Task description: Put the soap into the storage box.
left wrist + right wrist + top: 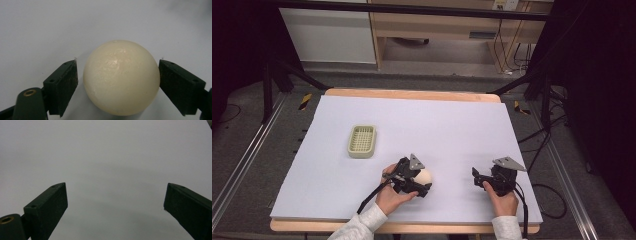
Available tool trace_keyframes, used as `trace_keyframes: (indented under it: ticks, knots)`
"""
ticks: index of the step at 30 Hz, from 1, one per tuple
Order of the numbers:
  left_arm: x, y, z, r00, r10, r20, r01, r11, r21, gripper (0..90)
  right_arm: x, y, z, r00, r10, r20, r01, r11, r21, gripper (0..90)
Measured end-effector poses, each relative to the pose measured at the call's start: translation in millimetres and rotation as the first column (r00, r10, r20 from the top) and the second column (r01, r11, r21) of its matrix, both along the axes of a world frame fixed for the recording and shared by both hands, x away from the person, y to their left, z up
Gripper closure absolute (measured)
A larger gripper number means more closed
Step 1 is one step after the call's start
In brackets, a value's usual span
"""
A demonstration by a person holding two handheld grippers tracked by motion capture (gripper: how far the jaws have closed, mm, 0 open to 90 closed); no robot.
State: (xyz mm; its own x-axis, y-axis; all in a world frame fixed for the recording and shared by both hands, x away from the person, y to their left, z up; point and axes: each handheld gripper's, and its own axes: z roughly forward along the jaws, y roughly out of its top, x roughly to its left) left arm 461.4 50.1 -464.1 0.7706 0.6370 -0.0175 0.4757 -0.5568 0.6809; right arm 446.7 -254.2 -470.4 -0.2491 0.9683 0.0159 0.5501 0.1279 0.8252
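The left gripper (117,75) straddles the ball (121,77), its right jaw touching, a sliver of gap at the left. The right gripper (115,202) gapes over bare table (105,150).

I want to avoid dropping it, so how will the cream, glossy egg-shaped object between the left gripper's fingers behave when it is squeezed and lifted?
The cream, glossy egg-shaped object is rounded all over, so it will probably roll if nudged on the flat white table surface. Its shiny skin suggests it may slip between the flat black fingers. It looks rigid, possibly fragile, so a gentle squeeze seems wise.
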Motion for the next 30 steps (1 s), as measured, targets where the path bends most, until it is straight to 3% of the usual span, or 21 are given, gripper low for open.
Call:
trace_keyframes:
  ticks: [30]
  knots:
    - [2.8,-6.8,-5.2,0.9998,-0.003,-0.018,0.004,0.9993,0.036,22.3,-0.4,-2.5,-0.1,1.0000,-0.005,-0.006,0.005,1.0000,0.002,5.8]
